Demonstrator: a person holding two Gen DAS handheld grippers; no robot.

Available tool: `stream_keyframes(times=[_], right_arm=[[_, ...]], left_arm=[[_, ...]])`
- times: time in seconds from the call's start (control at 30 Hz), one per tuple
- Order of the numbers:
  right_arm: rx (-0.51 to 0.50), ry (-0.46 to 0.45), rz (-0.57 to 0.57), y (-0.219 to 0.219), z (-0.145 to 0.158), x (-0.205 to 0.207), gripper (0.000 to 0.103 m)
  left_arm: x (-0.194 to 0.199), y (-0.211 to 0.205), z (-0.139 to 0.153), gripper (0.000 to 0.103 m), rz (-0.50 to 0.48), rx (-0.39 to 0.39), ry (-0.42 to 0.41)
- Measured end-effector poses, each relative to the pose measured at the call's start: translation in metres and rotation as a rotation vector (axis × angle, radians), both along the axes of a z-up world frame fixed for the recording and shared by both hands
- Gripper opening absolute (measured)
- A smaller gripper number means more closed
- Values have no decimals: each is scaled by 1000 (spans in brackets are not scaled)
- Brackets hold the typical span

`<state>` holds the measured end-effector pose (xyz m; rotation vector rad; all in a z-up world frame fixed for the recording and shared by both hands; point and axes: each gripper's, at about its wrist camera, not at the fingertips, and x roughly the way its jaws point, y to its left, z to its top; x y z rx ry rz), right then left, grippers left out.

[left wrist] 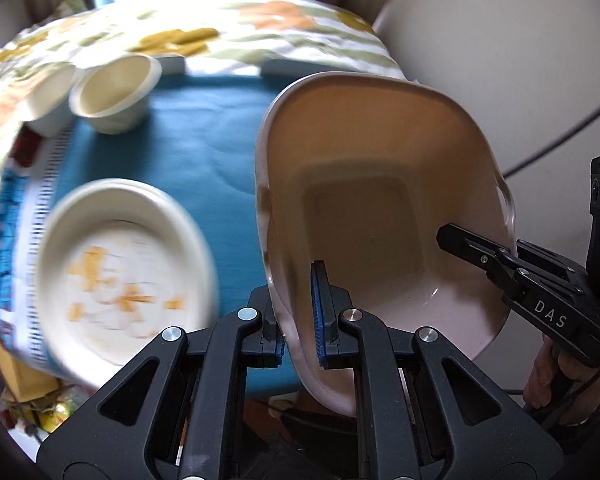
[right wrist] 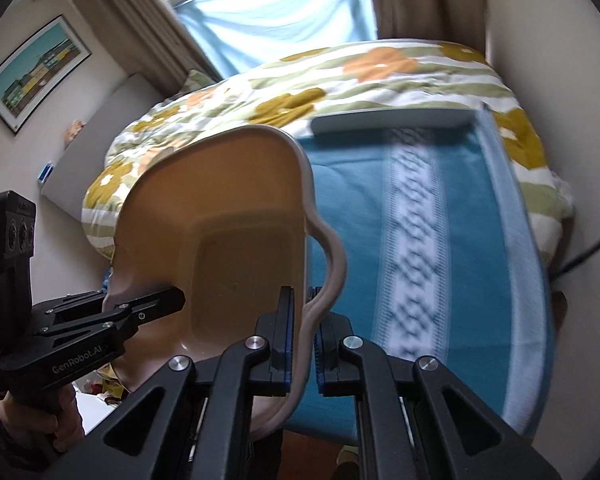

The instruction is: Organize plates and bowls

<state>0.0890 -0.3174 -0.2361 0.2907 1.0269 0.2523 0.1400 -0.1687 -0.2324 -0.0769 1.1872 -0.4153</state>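
Note:
A pale pink square basin (left wrist: 364,184) with cut-out handles hangs tilted above the teal cloth (left wrist: 188,136), empty inside. My left gripper (left wrist: 296,304) is shut on its left wall, one blue pad inside and one outside. My right gripper (left wrist: 480,256) is clamped on the opposite rim. In the right wrist view the right gripper (right wrist: 302,308) pinches the basin (right wrist: 220,208) wall beside its wavy handle, and the left gripper (right wrist: 168,300) grips the far side. A white bowl with orange marks (left wrist: 120,272) sits at lower left. Two cream cups (left wrist: 116,92) stand further back.
A floral duvet (right wrist: 340,76) lies behind the teal cloth with its white patterned band (right wrist: 416,240). A flat grey-blue slab (right wrist: 392,120) rests at the cloth's far edge. A curtained window, a framed picture (right wrist: 32,72) and a dark cable (left wrist: 560,140) by the wall surround the spot.

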Motion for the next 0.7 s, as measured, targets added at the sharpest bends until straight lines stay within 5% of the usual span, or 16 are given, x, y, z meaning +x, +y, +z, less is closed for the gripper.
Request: stream_keyframes(times=[0.33,0.7], right_arm=[[-20,78,-55,-58,-57,1,8],[-4,121,-62,-74,-88,3,8]], left_arm=[[7,-71,-58,9,-46,27,75],[14,-85,-90,9,-59,49,118]])
